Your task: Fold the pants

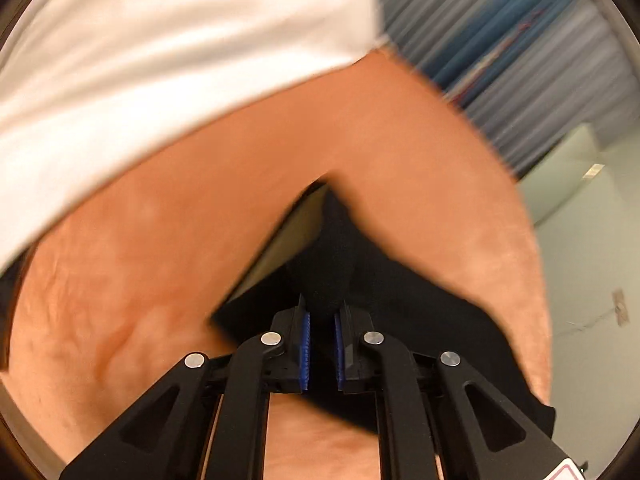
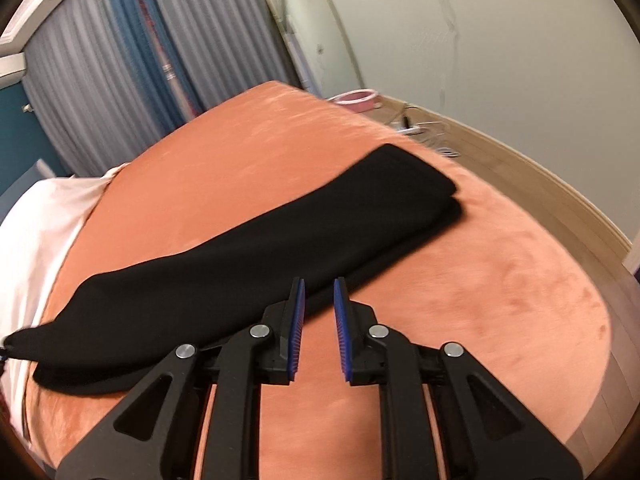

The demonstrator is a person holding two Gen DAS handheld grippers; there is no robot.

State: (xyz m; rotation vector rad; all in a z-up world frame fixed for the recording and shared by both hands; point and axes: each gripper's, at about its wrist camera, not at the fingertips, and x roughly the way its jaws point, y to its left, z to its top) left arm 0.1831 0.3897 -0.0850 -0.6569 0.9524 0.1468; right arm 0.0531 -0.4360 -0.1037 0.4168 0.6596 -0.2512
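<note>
Black pants [image 2: 280, 240] lie folded lengthwise in a long strip across the orange bed cover [image 2: 480, 280]. My right gripper [image 2: 319, 284] hovers at the strip's near edge, open, with nothing between its blue pads [image 2: 298, 320]. In the left wrist view my left gripper [image 1: 322, 308] is shut on a bunched edge of the black pants [image 1: 360, 264], and the cloth rises from the orange cover [image 1: 160, 240] toward the pads. The view is motion-blurred. The far left end of the strip in the right wrist view reaches the picture's edge.
White bedding [image 2: 36, 220] [image 1: 160, 60] lies at the head of the bed. Grey and blue curtains [image 2: 120, 60] hang behind. On the wooden floor past the bed are a pink basin [image 2: 356, 100] and cables [image 2: 420, 130]. A tall panel [image 2: 312, 28] leans on the wall.
</note>
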